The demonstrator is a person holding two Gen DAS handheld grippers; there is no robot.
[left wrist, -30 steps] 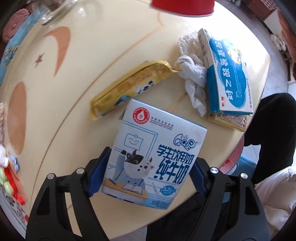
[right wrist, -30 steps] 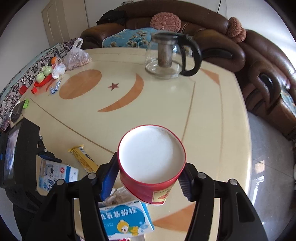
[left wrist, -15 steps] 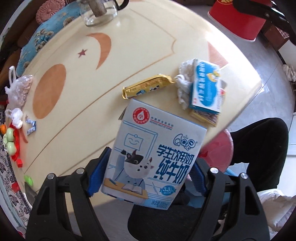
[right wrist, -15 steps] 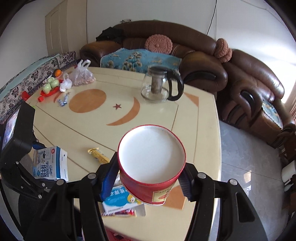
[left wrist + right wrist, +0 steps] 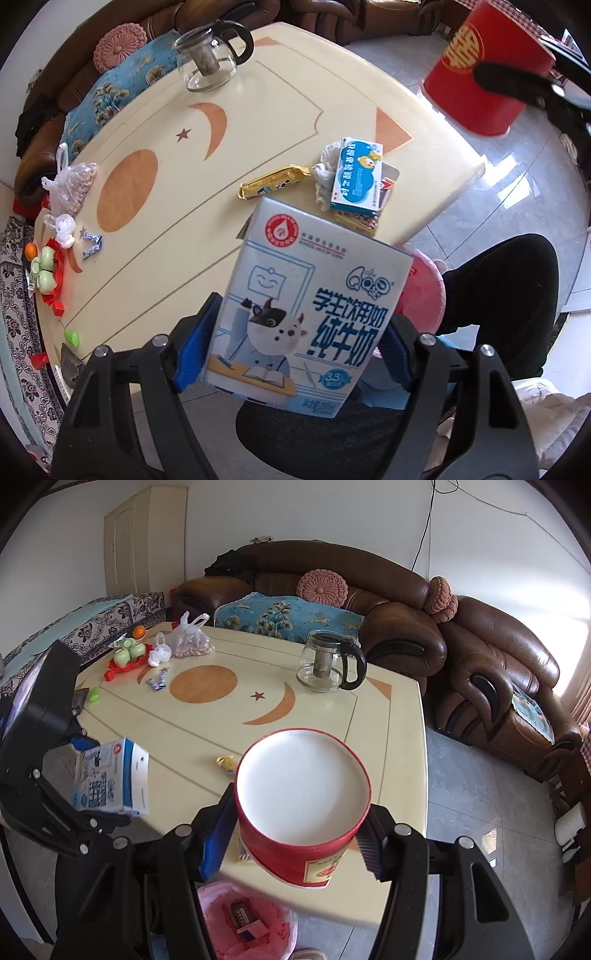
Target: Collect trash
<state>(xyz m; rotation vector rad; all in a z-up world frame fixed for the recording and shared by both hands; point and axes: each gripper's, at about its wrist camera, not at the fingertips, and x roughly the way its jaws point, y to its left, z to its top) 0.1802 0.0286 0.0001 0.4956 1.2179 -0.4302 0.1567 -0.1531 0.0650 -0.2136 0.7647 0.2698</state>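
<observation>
Both tools have risen off the counter, the left tool clenched on the milk carton, the right tool on the red cup above the pink-lined bin; a skewed release could miss it.

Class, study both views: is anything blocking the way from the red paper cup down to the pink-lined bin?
Nothing visible. The red paper cup, clamped in the right gripper, hangs past the table edge, with the pink-lined bin open just below it.
</observation>
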